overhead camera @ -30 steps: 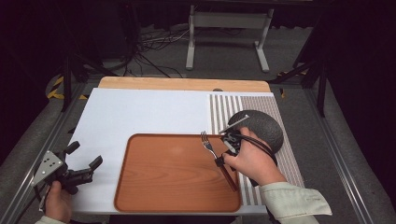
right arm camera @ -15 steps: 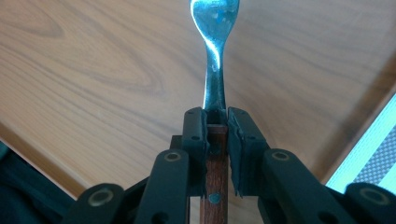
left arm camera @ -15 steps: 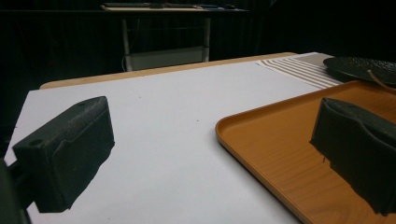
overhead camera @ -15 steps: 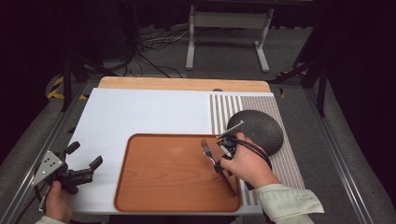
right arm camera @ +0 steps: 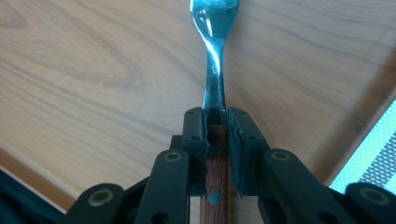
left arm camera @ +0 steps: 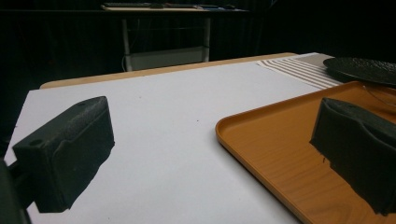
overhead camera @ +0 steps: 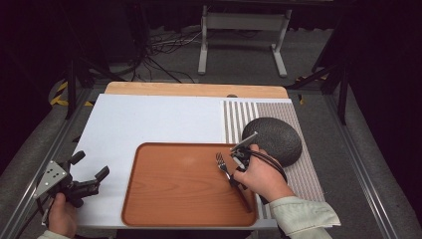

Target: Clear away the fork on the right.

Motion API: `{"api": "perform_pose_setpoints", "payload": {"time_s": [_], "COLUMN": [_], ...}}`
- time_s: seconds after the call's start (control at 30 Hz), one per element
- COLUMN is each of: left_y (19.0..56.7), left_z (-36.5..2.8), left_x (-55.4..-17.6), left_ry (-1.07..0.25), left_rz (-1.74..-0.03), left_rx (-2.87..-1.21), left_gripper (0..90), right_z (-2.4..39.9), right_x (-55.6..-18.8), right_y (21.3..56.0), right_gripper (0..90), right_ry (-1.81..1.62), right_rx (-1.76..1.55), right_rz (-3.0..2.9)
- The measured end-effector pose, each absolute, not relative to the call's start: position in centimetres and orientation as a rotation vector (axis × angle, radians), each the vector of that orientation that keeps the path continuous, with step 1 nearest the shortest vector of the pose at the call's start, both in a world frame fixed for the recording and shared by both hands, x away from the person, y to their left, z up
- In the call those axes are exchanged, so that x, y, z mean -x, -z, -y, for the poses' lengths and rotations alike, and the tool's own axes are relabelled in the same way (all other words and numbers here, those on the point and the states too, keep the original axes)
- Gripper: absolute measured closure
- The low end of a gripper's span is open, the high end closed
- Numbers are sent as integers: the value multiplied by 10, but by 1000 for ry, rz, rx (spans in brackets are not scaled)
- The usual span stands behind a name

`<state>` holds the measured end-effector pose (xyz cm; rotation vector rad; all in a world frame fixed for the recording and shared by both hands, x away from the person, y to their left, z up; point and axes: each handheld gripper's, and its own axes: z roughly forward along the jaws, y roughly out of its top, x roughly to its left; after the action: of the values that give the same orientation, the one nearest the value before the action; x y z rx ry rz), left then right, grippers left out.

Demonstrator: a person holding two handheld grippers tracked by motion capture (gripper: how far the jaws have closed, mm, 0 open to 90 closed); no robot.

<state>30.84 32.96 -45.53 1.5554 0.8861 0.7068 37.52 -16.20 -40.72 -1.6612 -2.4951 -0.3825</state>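
From the high view, the right gripper (overhead camera: 238,167) holds a fork (overhead camera: 222,163) low over the brown tray (overhead camera: 179,199), near its right rim beside the dark plate (overhead camera: 272,139); it has sunk since a second ago. The left gripper (overhead camera: 89,174) rests spread on the white mat (overhead camera: 149,119), unmoved. In the left gripper view its jaws gape with nothing between, the tray's edge (left arm camera: 243,140) close. In the right gripper view the jaws pinch the fork's wooden handle (right arm camera: 215,177), perhaps just clear of the tray.

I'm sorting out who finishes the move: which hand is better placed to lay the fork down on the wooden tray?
Right. The right gripper is shut on the fork by its wooden handle, over the tray. The left gripper stands open over the white mat, beside the tray.
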Motion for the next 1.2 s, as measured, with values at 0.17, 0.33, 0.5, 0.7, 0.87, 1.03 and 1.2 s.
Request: {"api": "perform_pose_setpoints", "payload": {"time_s": [0.17,0.33,0.5,0.7,0.87,1.03,1.2], "left_y": [455,455,455,455,455,455,455], "left_z": [-330,-330,-330,-330,-330,-330,-330], "left_x": [-308,-308,-308,-308,-308,-308,-308], "left_ry": [-704,-706,-707,-708,-708,-709,-710], "left_rz": [-886,-886,-886,-887,-888,-887,-888], "left_rx": [-1556,-1555,-1554,-1554,-1551,-1550,-1550], "left_gripper": [3,3,3,3,3,3,3], "right_z": [160,158,157,156,156,156,157], "right_x": [-376,-377,-378,-379,-379,-378,-377], "right_y": [410,413,415,418,417,413,405], "right_gripper": [786,786,785,777,706,657,586], "right_ry": [370,369,356,356,386,415,486], "right_rx": [1662,1660,1669,1664,1638,1627,1598], "right_rz": [2483,2472,2459,2454,2467,2484,2509]}}
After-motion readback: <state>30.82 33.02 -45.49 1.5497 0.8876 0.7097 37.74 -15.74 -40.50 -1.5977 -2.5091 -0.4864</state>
